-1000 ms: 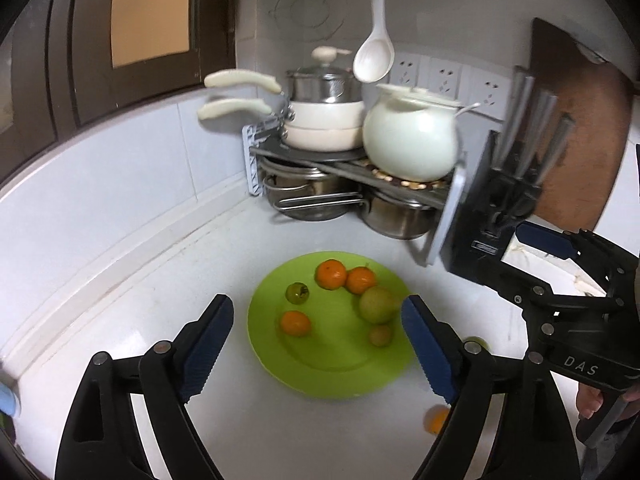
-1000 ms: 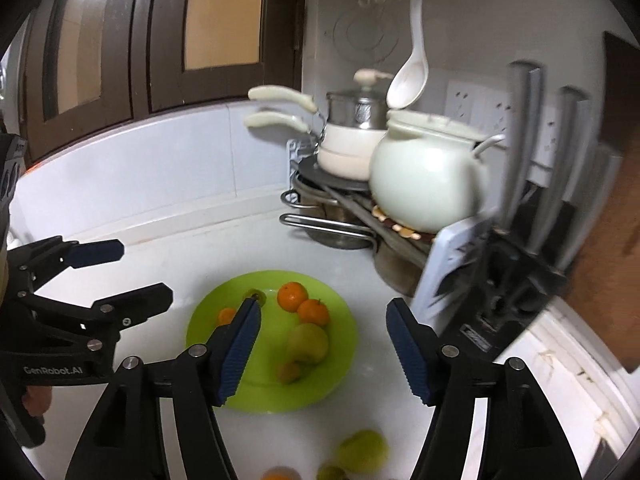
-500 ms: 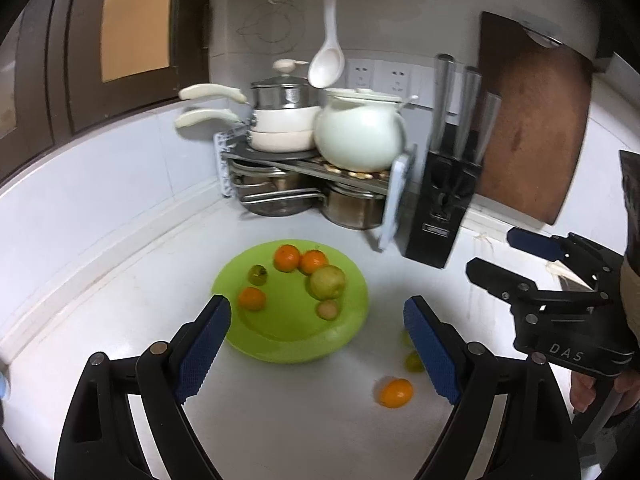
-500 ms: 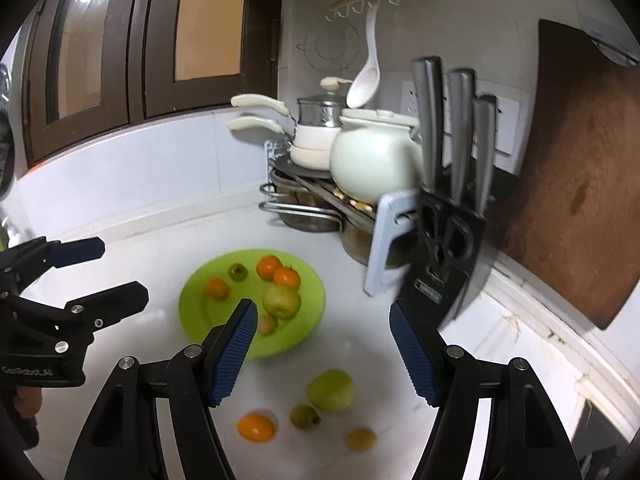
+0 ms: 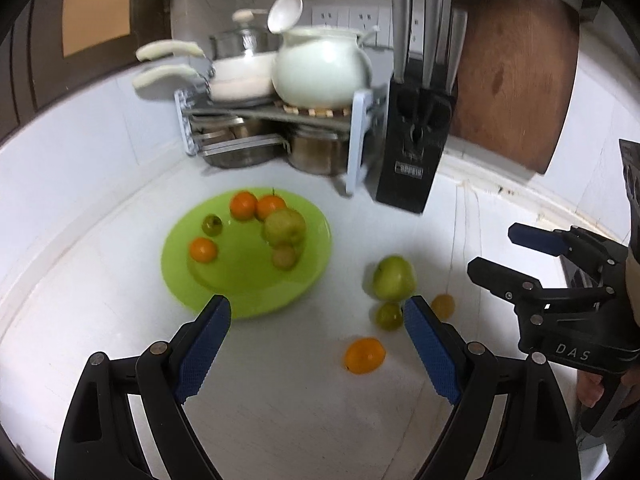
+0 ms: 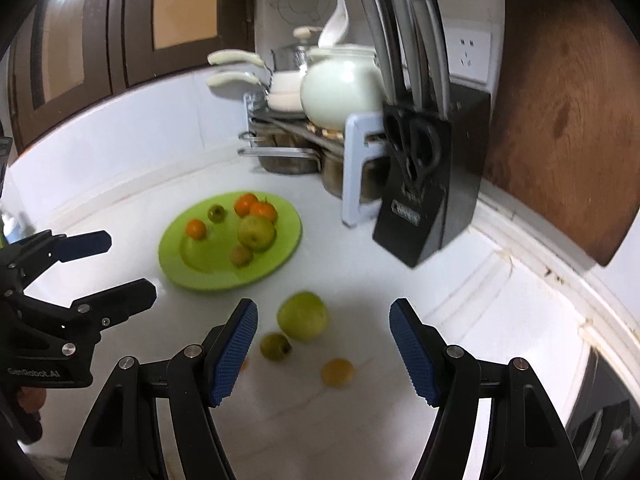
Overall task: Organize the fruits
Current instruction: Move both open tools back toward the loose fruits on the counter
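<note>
A: Green plastic plate [image 5: 224, 296] sits far-left on the white tabletop [image 5: 280, 420], six fruits on it, smooth and round. Four loose ones lie to its right.

B: We've got both tongs open and empty. Left tongs [image 5: 318, 330] spread wide; right tongs [image 6: 322, 330] less so.

A: Key relation?

B: Big green apple [image 6: 303, 316] lies just ahead of our right tongs, between the blue ribbed pads [image 6: 234, 350] in line of sight, not touched. Small green fruit [image 6: 275, 346] touches it on the near-left; small yellow fruit [image 6: 337, 373] nearer, to the right.

A: And the left?

B: Orange one [image 5: 365, 355] sits just ahead of its right pad. Apple's closer to the right hand, we'd judge.

A: Long axis?

B: None, roundish, glossy skin. It may roll when pinched.
</note>
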The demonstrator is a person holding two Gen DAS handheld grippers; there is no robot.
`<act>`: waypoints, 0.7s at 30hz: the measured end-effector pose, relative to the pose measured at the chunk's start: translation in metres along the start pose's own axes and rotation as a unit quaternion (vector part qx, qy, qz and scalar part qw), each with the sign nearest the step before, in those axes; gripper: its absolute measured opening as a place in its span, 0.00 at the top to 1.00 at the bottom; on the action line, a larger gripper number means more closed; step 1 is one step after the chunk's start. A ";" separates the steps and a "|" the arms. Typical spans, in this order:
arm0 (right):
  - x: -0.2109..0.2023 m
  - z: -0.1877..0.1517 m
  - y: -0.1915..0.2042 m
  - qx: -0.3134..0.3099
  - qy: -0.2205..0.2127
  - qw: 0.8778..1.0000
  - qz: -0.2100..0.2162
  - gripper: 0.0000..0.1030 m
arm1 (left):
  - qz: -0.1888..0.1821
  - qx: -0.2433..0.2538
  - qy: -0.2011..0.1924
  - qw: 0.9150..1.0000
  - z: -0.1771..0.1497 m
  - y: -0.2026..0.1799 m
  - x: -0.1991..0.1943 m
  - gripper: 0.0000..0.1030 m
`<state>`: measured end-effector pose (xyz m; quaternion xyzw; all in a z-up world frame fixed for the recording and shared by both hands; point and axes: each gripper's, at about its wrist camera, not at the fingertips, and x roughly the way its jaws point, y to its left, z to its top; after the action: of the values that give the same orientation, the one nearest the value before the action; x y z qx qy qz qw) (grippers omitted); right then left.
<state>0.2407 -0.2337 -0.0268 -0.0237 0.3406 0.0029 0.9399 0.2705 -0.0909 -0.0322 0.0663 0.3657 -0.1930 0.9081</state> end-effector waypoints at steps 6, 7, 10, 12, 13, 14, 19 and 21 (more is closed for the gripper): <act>0.017 -0.018 -0.007 0.008 0.036 0.999 0.003 0.33 | -0.016 -0.001 0.046 0.999 -0.014 -0.007 0.026 0.14; 0.020 -0.022 -0.008 0.009 0.042 0.999 0.005 0.33 | -0.018 0.000 0.053 0.998 -0.016 -0.008 0.029 0.14; 0.030 -0.030 -0.012 0.014 0.059 0.998 0.010 0.33 | -0.023 0.002 0.069 0.997 -0.021 -0.011 0.039 0.16; 0.037 -0.035 -0.015 0.017 0.070 0.997 0.013 0.33 | -0.025 0.004 0.080 0.996 -0.023 -0.013 0.046 0.17; 0.039 -0.035 -0.015 0.019 0.074 0.997 0.014 0.33 | -0.027 0.005 0.085 0.996 -0.024 -0.013 0.048 0.19; 0.042 -0.037 -0.017 0.021 0.078 0.997 0.018 0.34 | -0.033 0.005 0.090 0.995 -0.025 -0.015 0.051 0.19; 0.053 -0.042 -0.020 0.027 0.092 0.995 0.022 0.40 | -0.040 0.007 0.110 0.993 -0.030 -0.021 0.067 0.25; 0.057 -0.044 -0.021 0.030 0.098 0.994 0.025 0.42 | -0.042 0.008 0.117 0.992 -0.033 -0.022 0.073 0.27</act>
<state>0.2569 -0.2573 -0.0963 0.0134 0.4311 0.0140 0.9021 0.2889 -0.1247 -0.1058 0.0803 0.4705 -0.2251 0.8494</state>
